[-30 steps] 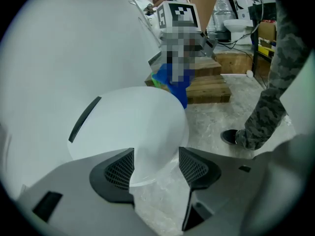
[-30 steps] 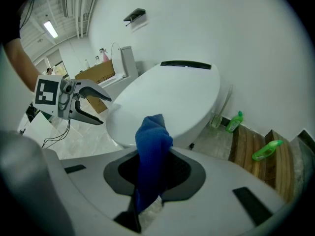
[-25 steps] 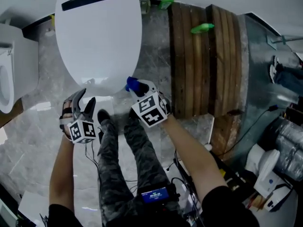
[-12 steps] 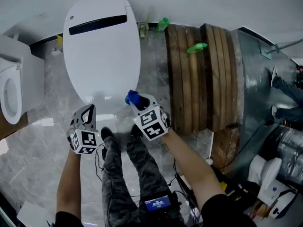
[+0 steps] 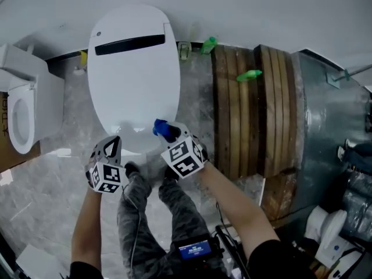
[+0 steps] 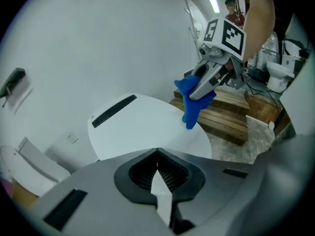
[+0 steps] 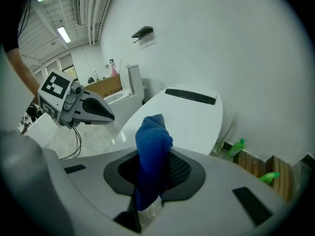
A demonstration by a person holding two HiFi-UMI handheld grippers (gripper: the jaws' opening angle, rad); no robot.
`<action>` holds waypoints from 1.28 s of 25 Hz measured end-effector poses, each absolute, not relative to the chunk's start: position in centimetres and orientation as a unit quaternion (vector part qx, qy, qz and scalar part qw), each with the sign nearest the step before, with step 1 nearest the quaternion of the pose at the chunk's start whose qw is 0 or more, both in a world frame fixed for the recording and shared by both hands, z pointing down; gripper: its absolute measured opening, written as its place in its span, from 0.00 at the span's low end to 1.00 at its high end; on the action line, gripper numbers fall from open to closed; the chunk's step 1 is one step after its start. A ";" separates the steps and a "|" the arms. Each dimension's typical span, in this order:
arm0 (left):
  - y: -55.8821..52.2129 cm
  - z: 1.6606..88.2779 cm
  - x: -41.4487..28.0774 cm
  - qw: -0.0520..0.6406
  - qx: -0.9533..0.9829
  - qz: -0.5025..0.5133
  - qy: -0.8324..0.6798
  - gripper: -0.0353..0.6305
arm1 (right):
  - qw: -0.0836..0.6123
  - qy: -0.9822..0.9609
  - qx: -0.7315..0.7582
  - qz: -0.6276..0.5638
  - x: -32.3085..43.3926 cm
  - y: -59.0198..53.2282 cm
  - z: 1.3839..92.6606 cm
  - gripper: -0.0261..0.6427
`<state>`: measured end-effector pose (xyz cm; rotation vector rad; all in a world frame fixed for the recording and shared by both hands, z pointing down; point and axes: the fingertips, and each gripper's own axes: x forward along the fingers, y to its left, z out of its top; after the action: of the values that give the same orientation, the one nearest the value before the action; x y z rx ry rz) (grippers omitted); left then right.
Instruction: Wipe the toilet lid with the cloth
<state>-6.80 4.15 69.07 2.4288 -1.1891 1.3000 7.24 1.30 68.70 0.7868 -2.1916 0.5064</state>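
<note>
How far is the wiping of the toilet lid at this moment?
Done: the blue cloth is clamped in the right gripper. In hand: it hangs at the near edge of the toilet lid; contact is unclear. The left gripper is shut, empty. Left: wiping across the lid.

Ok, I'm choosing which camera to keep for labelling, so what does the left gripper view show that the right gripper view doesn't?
Only the left gripper view: the left tool with its jaws shut on nothing, and the right tool from outside, the blue cloth hanging from its tip. Only the right gripper view: that cloth pinched between the right tool's jaws, and the left tool from outside. Both: the white toilet lid, the wall behind it and the wooden boards.
</note>
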 end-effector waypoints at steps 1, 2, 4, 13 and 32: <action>3.4 69.1 -7.0 0.078 0.807 0.426 -0.403 0.07 | 0.371 -0.856 0.305 0.195 6.9 0.7 68.7 0.17; 2.8 69.2 -7.3 0.084 0.806 0.420 -0.408 0.07 | 0.371 -0.856 0.303 0.193 6.5 0.2 68.8 0.17; 1.6 69.6 -7.8 0.089 0.807 0.415 -0.412 0.07 | 0.374 -0.856 0.301 0.191 5.4 -0.9 69.1 0.17; -6.3 70.9 -14.4 0.085 0.815 0.419 -0.391 0.07 | 0.379 -0.853 0.302 0.194 -3.0 -9.3 70.3 0.17; -22.3 73.8 -25.1 0.100 0.837 0.388 -0.373 0.07 | 0.410 -0.845 0.298 0.168 -22.3 -27.3 75.1 0.17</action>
<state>-25.08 -22.35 73.81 2.4741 -1.1026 1.1487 -22.35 -27.33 75.05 0.7507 -2.1277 0.4238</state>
